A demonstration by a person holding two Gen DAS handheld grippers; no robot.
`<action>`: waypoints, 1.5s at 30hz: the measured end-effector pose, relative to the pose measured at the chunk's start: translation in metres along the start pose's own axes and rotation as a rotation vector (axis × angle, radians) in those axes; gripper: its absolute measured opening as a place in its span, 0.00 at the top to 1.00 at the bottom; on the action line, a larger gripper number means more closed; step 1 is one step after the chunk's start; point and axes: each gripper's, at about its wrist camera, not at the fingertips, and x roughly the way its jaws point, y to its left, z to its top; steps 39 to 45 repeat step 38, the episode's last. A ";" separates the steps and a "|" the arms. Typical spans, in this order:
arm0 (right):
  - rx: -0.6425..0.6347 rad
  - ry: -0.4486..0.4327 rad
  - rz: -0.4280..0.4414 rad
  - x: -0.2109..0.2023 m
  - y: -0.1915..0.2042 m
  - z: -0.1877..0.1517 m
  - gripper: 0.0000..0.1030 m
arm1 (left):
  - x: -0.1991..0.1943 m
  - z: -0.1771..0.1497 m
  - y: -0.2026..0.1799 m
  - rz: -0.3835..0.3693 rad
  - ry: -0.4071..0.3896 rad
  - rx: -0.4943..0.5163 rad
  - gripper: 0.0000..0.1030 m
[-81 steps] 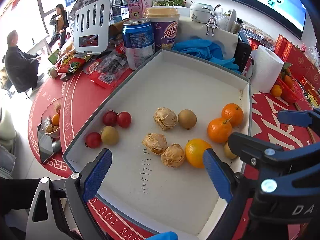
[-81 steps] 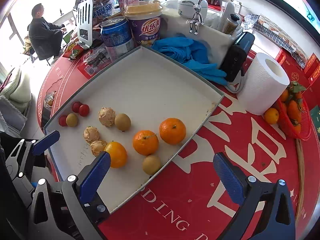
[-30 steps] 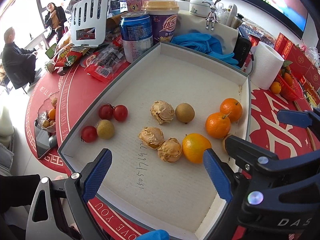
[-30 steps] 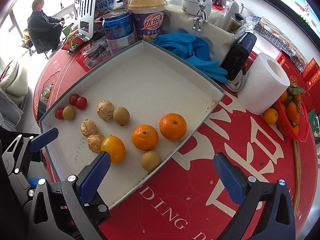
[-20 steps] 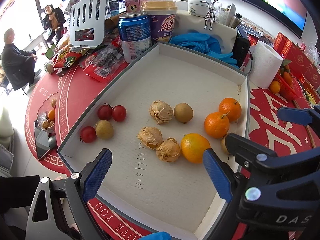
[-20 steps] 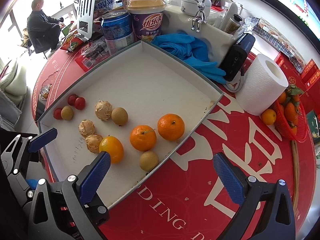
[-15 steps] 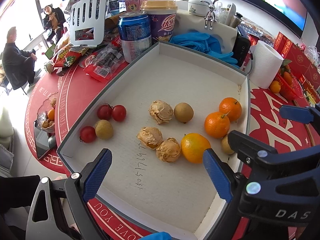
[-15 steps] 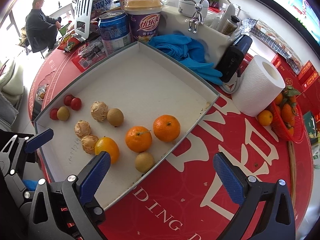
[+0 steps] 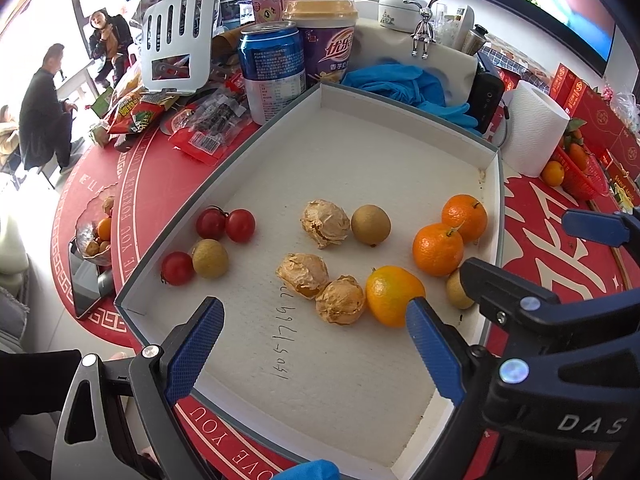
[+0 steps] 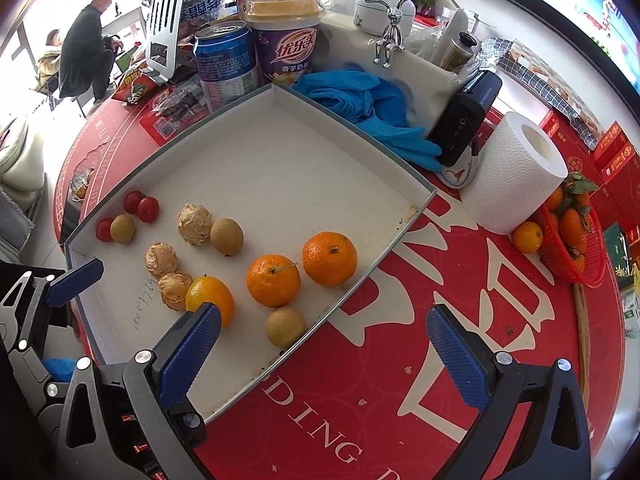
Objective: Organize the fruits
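- left gripper (image 9: 312, 344) spread wide, nothing between pads, low over near end of tray (image 9: 494, 168).
- right gripper (image 10: 324, 344) spread wide too, holding nothing; one finger over tray's near edge, other over red cloth (image 10: 400, 380).
- nearest fruit: yellow-orange citrus (image 9: 394, 294), touching a papery husked fruit (image 9: 340, 300); second husk (image 9: 304, 274) just beside.
- brown longan (image 10: 285, 326) by right wall, near the citrus.
- two tangerines (image 9: 438, 248) side by side along right wall.
- mid tray: third husk (image 9: 324, 222) beside a longan (image 9: 370, 225).
- left wall: three cherry tomatoes (image 9: 240, 225) around a longan (image 9: 210, 258).
- beyond tray: blue can (image 9: 272, 68), purple cup (image 9: 326, 40), blue gloves (image 9: 400, 84), paper roll (image 10: 516, 172), red basket (image 10: 576, 240) of tangerines.
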 end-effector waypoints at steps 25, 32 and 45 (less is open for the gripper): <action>0.007 -0.002 0.003 0.000 -0.002 0.001 0.00 | 0.001 -0.001 -0.001 0.005 -0.002 0.006 0.09; 0.012 -0.001 0.009 0.002 -0.002 0.001 0.00 | 0.002 -0.001 -0.001 0.003 0.000 0.007 0.09; 0.018 -0.004 0.017 0.002 -0.001 0.002 0.00 | -0.001 -0.002 -0.001 0.005 -0.034 0.009 0.09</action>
